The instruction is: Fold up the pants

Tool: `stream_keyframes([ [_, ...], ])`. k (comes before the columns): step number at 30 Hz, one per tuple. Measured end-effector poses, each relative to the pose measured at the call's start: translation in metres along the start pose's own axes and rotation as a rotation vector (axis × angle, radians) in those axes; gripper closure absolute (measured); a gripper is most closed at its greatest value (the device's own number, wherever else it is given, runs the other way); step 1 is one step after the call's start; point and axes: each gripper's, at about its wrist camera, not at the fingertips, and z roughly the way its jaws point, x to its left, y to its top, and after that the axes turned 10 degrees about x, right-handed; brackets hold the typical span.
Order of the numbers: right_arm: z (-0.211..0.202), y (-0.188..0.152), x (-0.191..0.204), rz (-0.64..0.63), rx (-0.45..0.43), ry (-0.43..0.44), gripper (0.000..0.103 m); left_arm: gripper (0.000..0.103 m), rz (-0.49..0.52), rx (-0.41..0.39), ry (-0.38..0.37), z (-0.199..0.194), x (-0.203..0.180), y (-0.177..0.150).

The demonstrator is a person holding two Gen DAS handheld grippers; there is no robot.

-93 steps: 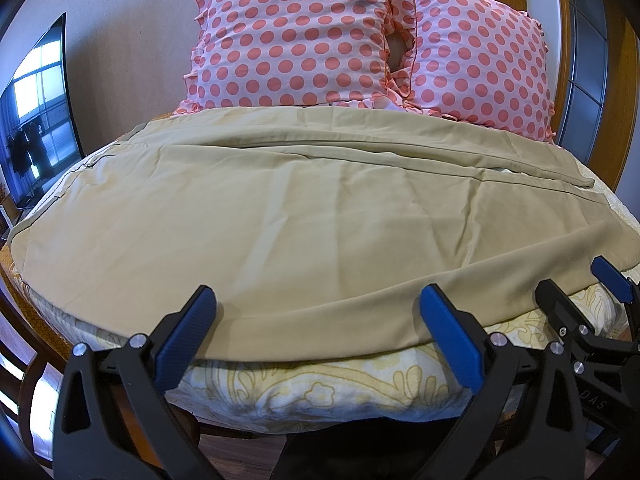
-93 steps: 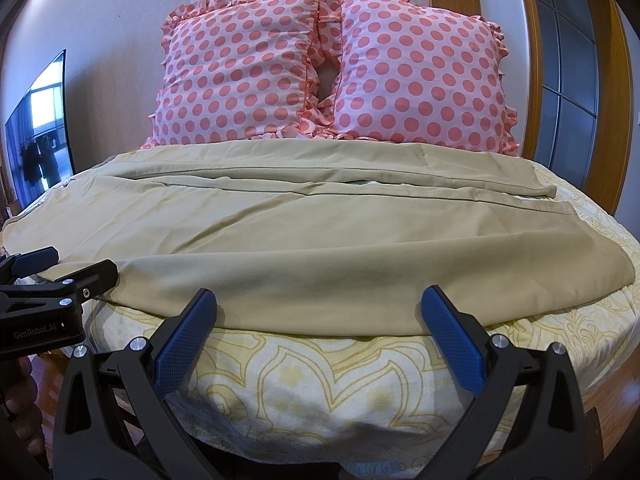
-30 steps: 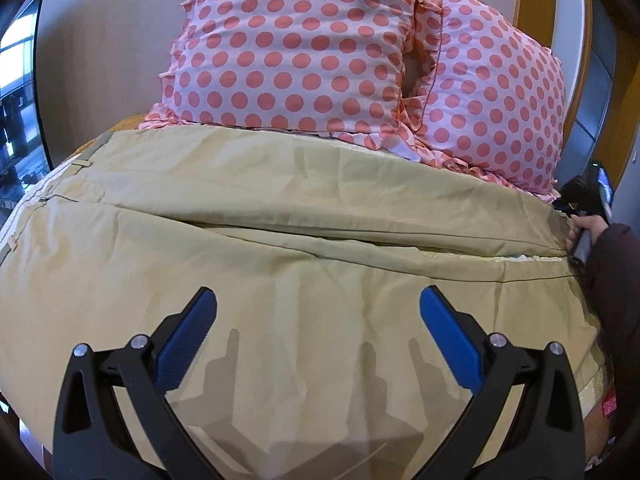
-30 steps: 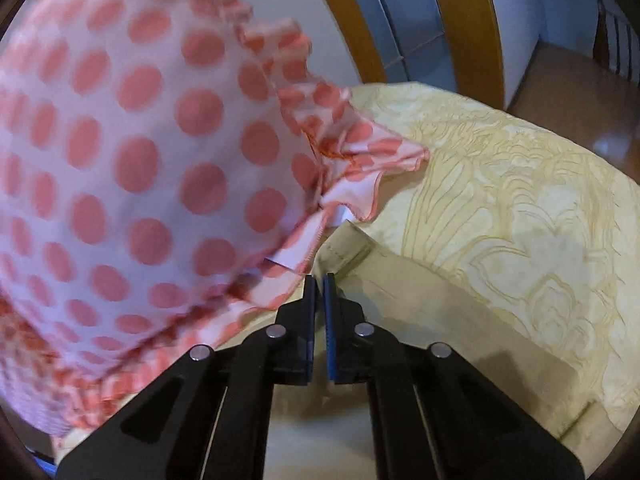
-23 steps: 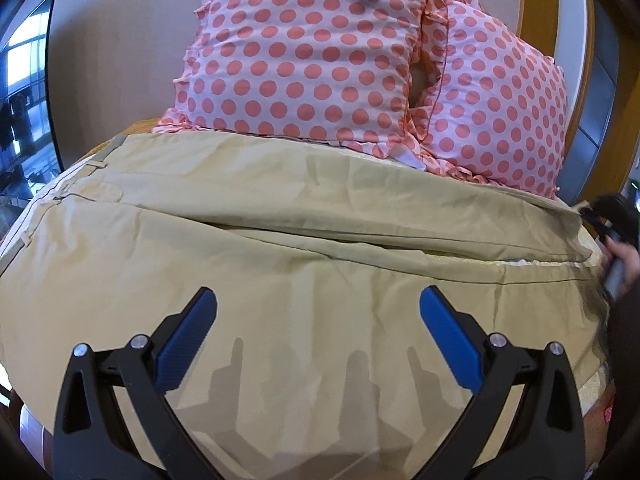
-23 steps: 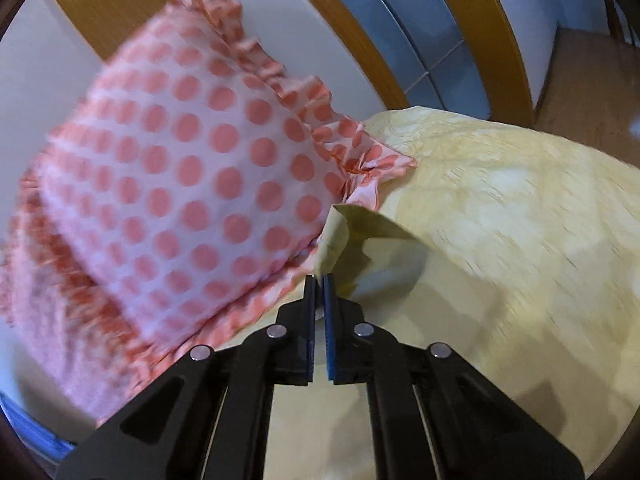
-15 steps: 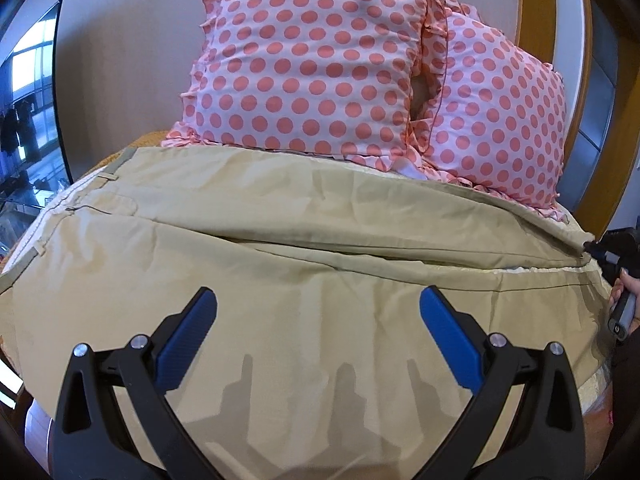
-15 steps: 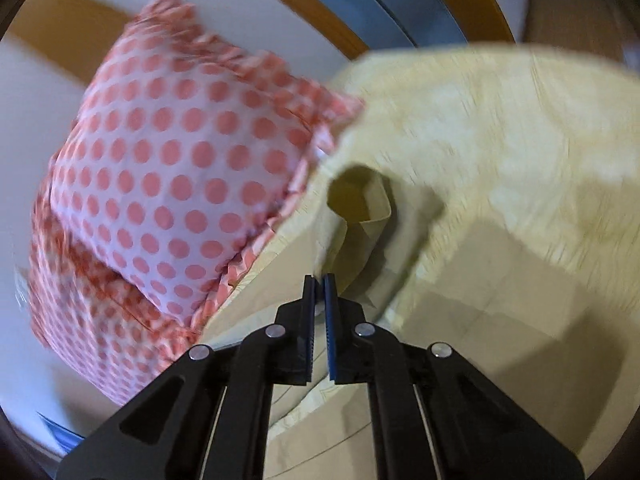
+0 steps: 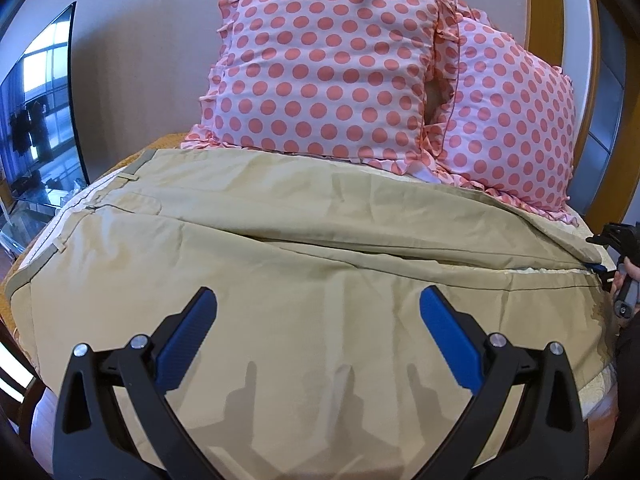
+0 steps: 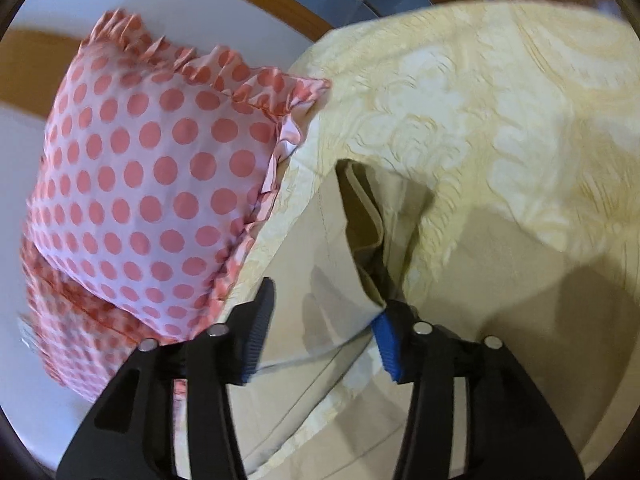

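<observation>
Beige pants [image 9: 304, 264] lie spread across the bed, waistband at the left and leg hems at the right. My left gripper [image 9: 316, 320] is open and empty, hovering over the near leg. My right gripper [image 10: 324, 320] is open at the far leg's hem [image 10: 360, 216], which rests lifted and curled between and beyond its jaws. The right gripper also shows at the right edge of the left wrist view [image 9: 612, 248], by the hems.
Two pink polka-dot pillows [image 9: 332, 64] [image 9: 516, 120] stand against the wall behind the pants; one shows in the right wrist view [image 10: 152, 184]. A yellow patterned bedspread [image 10: 500, 112] covers the bed. A TV screen [image 9: 40, 128] stands at the left. A wooden door frame [image 9: 540, 4] stands at the right.
My right gripper, shut on the far leg's hem before, has opened and let it go. The left gripper has drawn back slightly over the pants.
</observation>
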Motion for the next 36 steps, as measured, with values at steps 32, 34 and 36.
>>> stream_keyframes([
  [32, -0.154, -0.050, -0.060, -0.140, -0.165, 0.388, 0.098, 0.097, -0.413, 0.274, -0.126, 0.167, 0.138, 0.180],
  [34, -0.151, -0.048, -0.062, -0.141, -0.163, 0.383, 0.098, 0.098, -0.375, 0.215, -0.114, 0.140, 0.140, 0.172],
  [36, -0.151, -0.047, -0.064, -0.142, -0.164, 0.383, 0.098, 0.098, -0.349, 0.147, -0.105, 0.100, 0.144, 0.158],
])
